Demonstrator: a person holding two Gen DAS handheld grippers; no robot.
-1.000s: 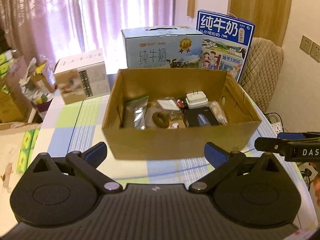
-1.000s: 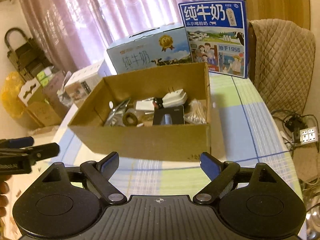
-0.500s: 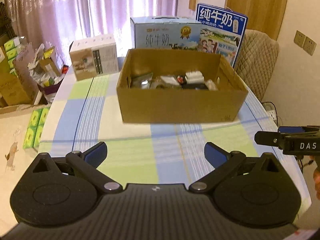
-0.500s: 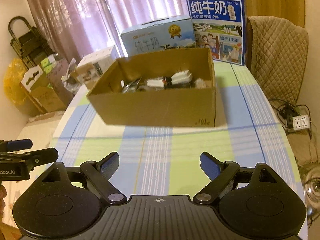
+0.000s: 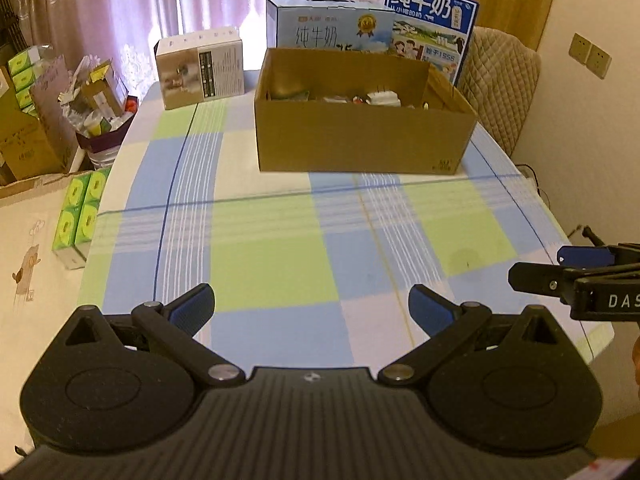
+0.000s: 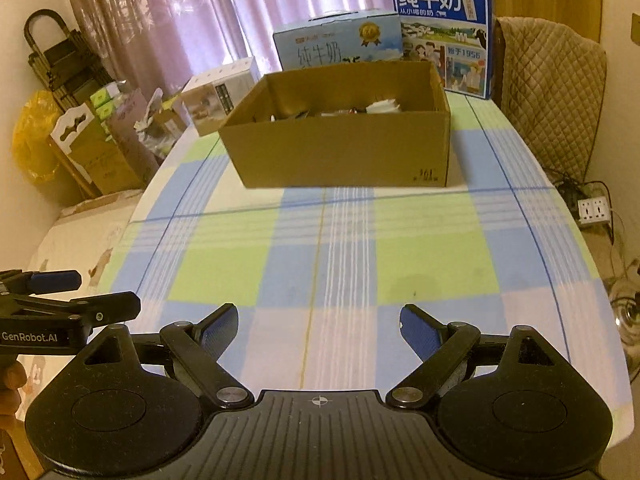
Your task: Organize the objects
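An open brown cardboard box point(image 5: 362, 144) point(image 6: 344, 152) stands at the far part of the checked tablecloth point(image 5: 280, 248) point(image 6: 352, 248). Small items lie inside it; only a white charger point(image 5: 384, 98) point(image 6: 382, 106) and bits of packets show over its rim. My left gripper point(image 5: 312, 304) hangs open over the near cloth with nothing between its blue pads. My right gripper point(image 6: 318, 326) is open and empty too, well short of the box. Each gripper shows at the edge of the other's view, the right one point(image 5: 576, 276) and the left one point(image 6: 68, 300).
Behind the box stand a light-blue milk carton case point(image 5: 328, 28) point(image 6: 340, 40), a dark-blue milk case point(image 5: 434, 20) point(image 6: 444, 32) and a beige box point(image 5: 200, 66) point(image 6: 220, 96). A padded chair point(image 5: 500, 80) point(image 6: 548, 92) is at the right, cartons and clutter point(image 5: 48, 112) at the left.
Both grippers have drawn back from the box toward the near table edge. The box now looks smaller and farther off, its contents mostly hidden by the rim. Both stay open.
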